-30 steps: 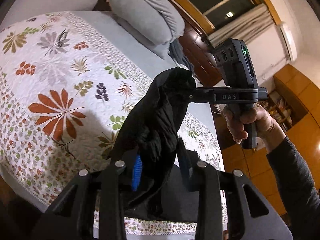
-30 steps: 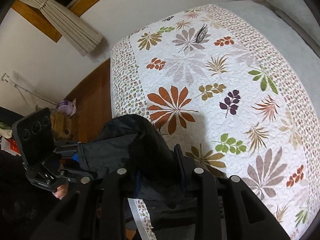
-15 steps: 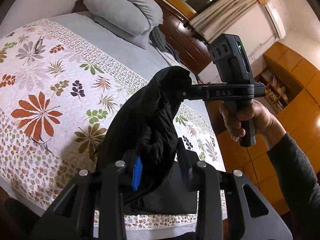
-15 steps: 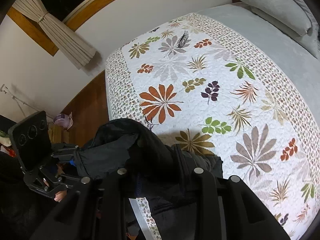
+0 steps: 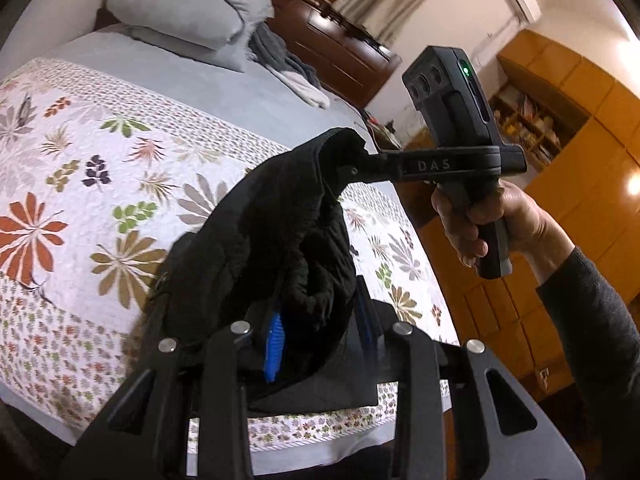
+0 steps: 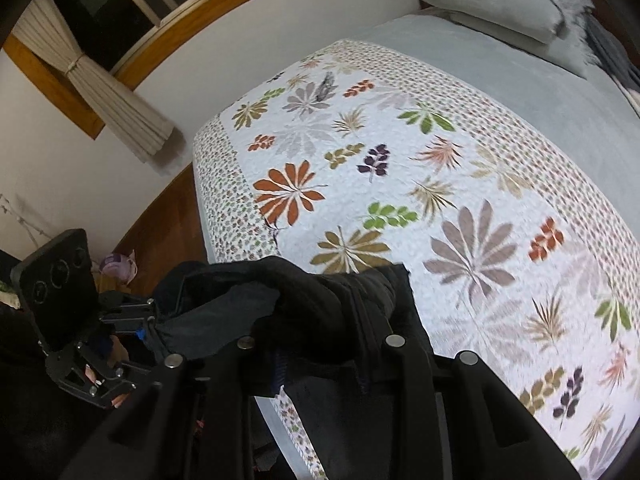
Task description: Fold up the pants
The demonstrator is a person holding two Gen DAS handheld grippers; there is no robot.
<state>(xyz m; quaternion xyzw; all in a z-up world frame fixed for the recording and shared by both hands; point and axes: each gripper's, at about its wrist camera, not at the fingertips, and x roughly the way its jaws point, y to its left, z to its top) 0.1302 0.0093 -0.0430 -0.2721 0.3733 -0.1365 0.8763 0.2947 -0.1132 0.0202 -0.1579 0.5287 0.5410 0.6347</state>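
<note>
Black pants [image 5: 280, 232] hang bunched between my two grippers above the near edge of the bed. My left gripper [image 5: 316, 320] is shut on one end of the pants; a blue pad shows beside the cloth. My right gripper [image 5: 348, 168] is shut on the other end, higher up and further off. In the right wrist view the pants [image 6: 280, 300] fill the jaws of my right gripper [image 6: 320, 364], and the left gripper [image 6: 148, 328] holds the cloth at the lower left. The lower part of the pants lies on the bed edge.
The bed carries a floral quilt [image 5: 100, 168] over a grey sheet [image 6: 520, 80]. Grey pillows [image 5: 180, 12] and loose clothes [image 5: 288, 68] lie at the headboard. Wooden cabinets [image 5: 560, 160] stand to the right. A curtained window [image 6: 112, 92] and wooden floor [image 6: 168, 216] lie to the left.
Both grippers have swung right along the bed's near edge with the pants held between them. The pants hang lower and reach the quilt edge.
</note>
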